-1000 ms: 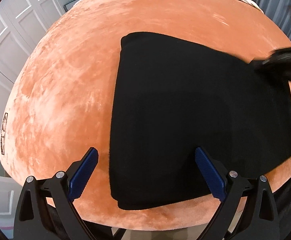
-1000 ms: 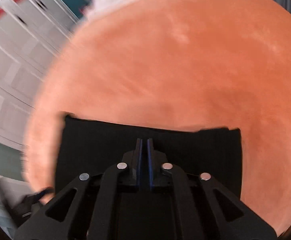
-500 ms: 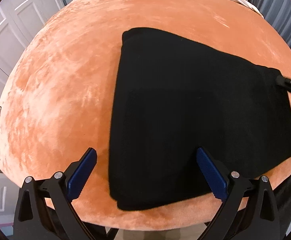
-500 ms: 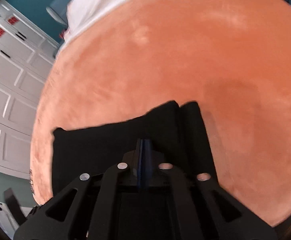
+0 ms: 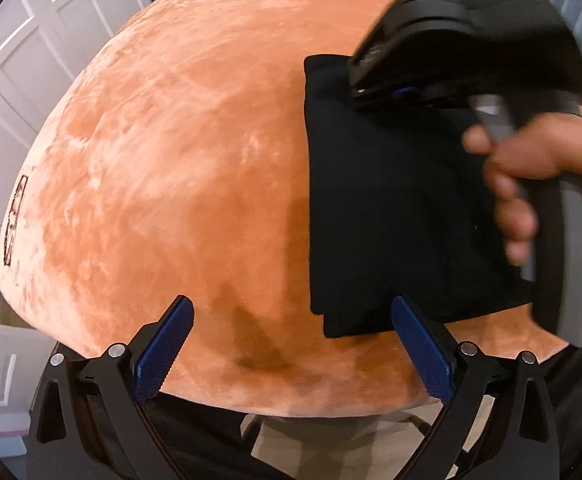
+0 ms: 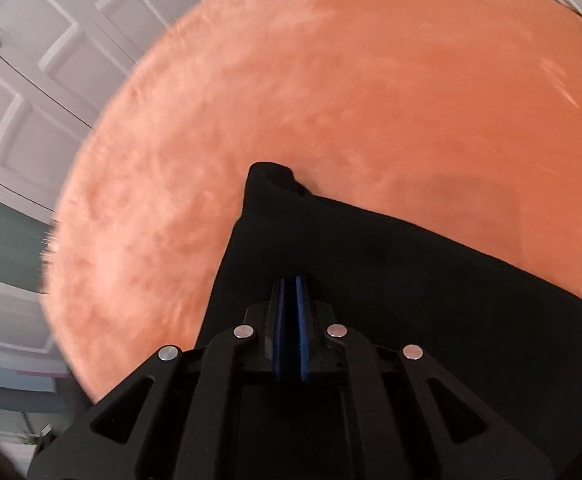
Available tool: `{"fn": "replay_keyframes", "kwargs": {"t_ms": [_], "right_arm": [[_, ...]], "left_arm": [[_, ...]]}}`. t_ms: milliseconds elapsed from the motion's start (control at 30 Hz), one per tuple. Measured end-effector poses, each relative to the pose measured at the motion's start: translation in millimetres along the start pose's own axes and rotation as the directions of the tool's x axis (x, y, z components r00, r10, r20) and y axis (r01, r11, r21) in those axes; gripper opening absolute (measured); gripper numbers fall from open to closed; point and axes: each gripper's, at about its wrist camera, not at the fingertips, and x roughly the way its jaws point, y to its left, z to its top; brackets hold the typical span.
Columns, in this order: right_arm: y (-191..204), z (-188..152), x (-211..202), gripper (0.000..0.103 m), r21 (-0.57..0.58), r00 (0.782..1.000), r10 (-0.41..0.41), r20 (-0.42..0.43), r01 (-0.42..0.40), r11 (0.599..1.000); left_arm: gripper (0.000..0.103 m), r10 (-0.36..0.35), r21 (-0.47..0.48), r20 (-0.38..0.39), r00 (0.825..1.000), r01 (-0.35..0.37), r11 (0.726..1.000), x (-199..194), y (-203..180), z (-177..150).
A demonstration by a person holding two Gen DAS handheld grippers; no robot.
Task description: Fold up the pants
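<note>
Right gripper (image 6: 289, 280), clenched on an edge of the black pants (image 5: 391, 200) to carry the fold across the orange plush bed (image 5: 171, 160); left gripper (image 5: 291, 344), released, poised at the near hem.

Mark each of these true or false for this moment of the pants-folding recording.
1. The left gripper stands open and holds nothing. True.
2. The black pants lie on a white sheet. False: they lie on an orange plush cover.
3. The right gripper is clamped on the black fabric. True: its blue pads are nearly together with cloth between them.
4. The right gripper is out of the left wrist view. False: it shows there, above the pants, held by a hand.
5. The pants are spread out flat in one layer. False: layered edges show at the near corner.
</note>
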Motion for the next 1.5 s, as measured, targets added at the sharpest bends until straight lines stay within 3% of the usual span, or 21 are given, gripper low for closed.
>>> {"fn": "replay_keyframes", "kwargs": {"t_ms": [100, 167, 233, 333, 433, 533, 633, 800, 900, 933, 967, 1033, 1100, 1167, 1267, 1367, 1500], "right_arm": [[4.2, 4.5, -10.2, 0.006, 0.019, 1.0, 0.029, 0.001, -0.029, 0.999], [-1.0, 1.3, -32.4, 0.006, 0.04, 0.994, 0.09, 0.063, -0.093, 0.995], [-19.1, -11.6, -66.4, 0.006, 0.064, 0.987, 0.058, 0.151, -0.069, 0.996], [-81.3, -48.4, -110.4, 0.006, 0.201, 0.973, -0.045, 0.228, -0.002, 0.98], [-158.8, -90.8, -126.0, 0.0, 0.339, 0.961, -0.223, 0.164, 0.157, 0.927], [-206.0, -130.0, -154.7, 0.009, 0.492, 0.966, -0.144, 0.216, 0.02, 0.87], [-201.1, -154.0, -186.0, 0.009, 0.461, 0.949, -0.181, 0.258, 0.044, 0.886], [-172.5, -187.3, -190.5, 0.008, 0.362, 0.963, -0.087, 0.257, -0.012, 0.932], [-148.4, -197.5, -170.1, 0.009, 0.261, 0.961, -0.175, 0.212, 0.117, 0.958], [-153.3, -202.2, -159.4, 0.02, 0.258, 0.959, -0.212, 0.189, 0.16, 0.953], [-157.0, -204.2, -151.5, 0.024, 0.278, 0.958, -0.215, 0.188, 0.158, 0.947], [-172.5, -211.6, -156.1, 0.024, 0.362, 0.966, -0.144, 0.213, 0.06, 0.93], [-171.1, -210.1, -169.1, 0.025, 0.381, 0.963, -0.137, 0.233, 0.039, 0.924], [-160.7, -208.2, -179.4, 0.025, 0.332, 0.951, -0.182, 0.25, 0.092, 0.939], [-168.7, -211.5, -162.9, 0.026, 0.304, 0.95, -0.265, 0.164, 0.207, 0.93], [-180.3, -231.8, -175.7, 0.027, 0.355, 0.95, -0.243, 0.195, 0.163, 0.921], [-165.2, -245.1, -180.6, 0.027, 0.236, 0.925, -0.315, 0.214, 0.264, 0.935]], "left_arm": [[0.098, -0.023, -0.002, -0.009, 1.0, 0.023, 1.0, 1.4, 4.8, -3.4], [0.098, -0.028, 0.003, -0.007, 1.0, 0.028, 1.0, 0.1, 4.4, -3.3], [0.098, -0.017, 0.019, 0.01, 1.0, 0.017, 1.0, -3.5, 2.1, -2.8], [0.098, -0.009, 0.035, 0.038, 0.999, 0.007, 0.999, -10.4, -3.1, 1.4], [0.098, -0.025, 0.049, 0.056, 0.998, 0.023, 0.999, -18.8, -13.6, 6.4], [0.098, -0.015, 0.088, 0.075, 0.997, 0.009, 0.996, -26.8, -29.2, 11.7], [0.098, -0.006, 0.11, 0.091, 0.996, -0.004, 0.994, -33.6, -43.0, 13.7], [0.098, 0.039, 0.152, 0.082, 0.996, -0.052, 0.987, -34.0, -65.8, 13.3], [0.098, 0.063, 0.171, 0.074, 0.995, -0.075, 0.982, -33.0, -73.3, 9.4], [0.098, 0.068, 0.174, 0.071, 0.995, -0.08, 0.982, -31.9, -74.3, 8.4], [0.098, 0.073, 0.178, 0.066, 0.995, -0.084, 0.98, -31.1, -75.9, 7.0], [0.098, 0.085, 0.182, 0.062, 0.994, -0.095, 0.979, -31.5, -77.3, 4.4], [0.098, 0.092, 0.182, 0.064, 0.994, -0.102, 0.978, -30.1, -76.6, 4.0], [0.098, 0.094, 0.178, 0.06, 0.994, -0.103, 0.979, -29.1, -77.3, 2.8], [0.098, 0.099, 0.18, 0.05, 0.994, -0.107, 0.978, -26.9, -78.5, 0.9], [0.098, 0.126, 0.19, 0.06, 0.99, -0.135, 0.972, -27.3, -75.8, -3.5], [0.098, 0.14, 0.176, 0.02, 0.99, -0.141, 0.974, -15.2, -71.7, -9.6]]}}
